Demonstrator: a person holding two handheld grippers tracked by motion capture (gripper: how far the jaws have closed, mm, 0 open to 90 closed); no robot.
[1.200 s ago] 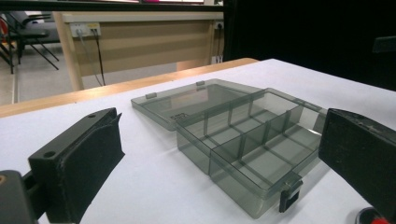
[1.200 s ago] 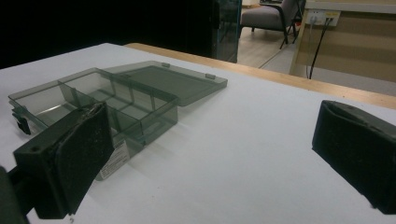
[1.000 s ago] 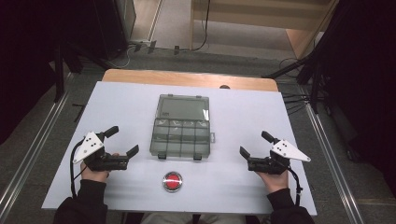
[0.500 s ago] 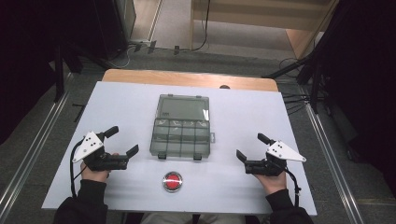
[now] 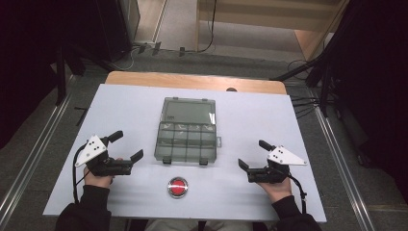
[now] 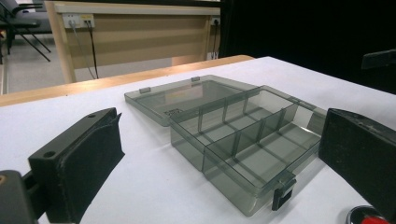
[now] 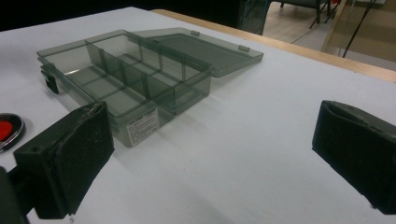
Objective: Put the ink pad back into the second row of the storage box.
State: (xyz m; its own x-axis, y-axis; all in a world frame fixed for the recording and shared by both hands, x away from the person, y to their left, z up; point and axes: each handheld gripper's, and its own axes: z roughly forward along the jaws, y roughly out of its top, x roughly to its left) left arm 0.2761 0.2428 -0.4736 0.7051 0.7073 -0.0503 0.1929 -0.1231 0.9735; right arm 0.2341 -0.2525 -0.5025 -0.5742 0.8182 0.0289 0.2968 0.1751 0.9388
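A smoky clear plastic compartment box lies open in the middle of the white table, its lid flat on the far side and its compartments bare. Left of the box, a hand holds my left gripper open, with nothing between the jaws. My right gripper stands open to the right of the box, also with nothing in it. The left gripper view looks between the jaws of my left gripper at the box. In the right gripper view my right gripper faces the box from its other side.
A round red button sits near the front edge, below the box; it appears as a button low right in the left gripper view and as a button at the left edge in the right gripper view. A wooden strip borders the table's far edge.
My right gripper has shifted slightly left and nearer the front edge. The left gripper and the box have stayed put.
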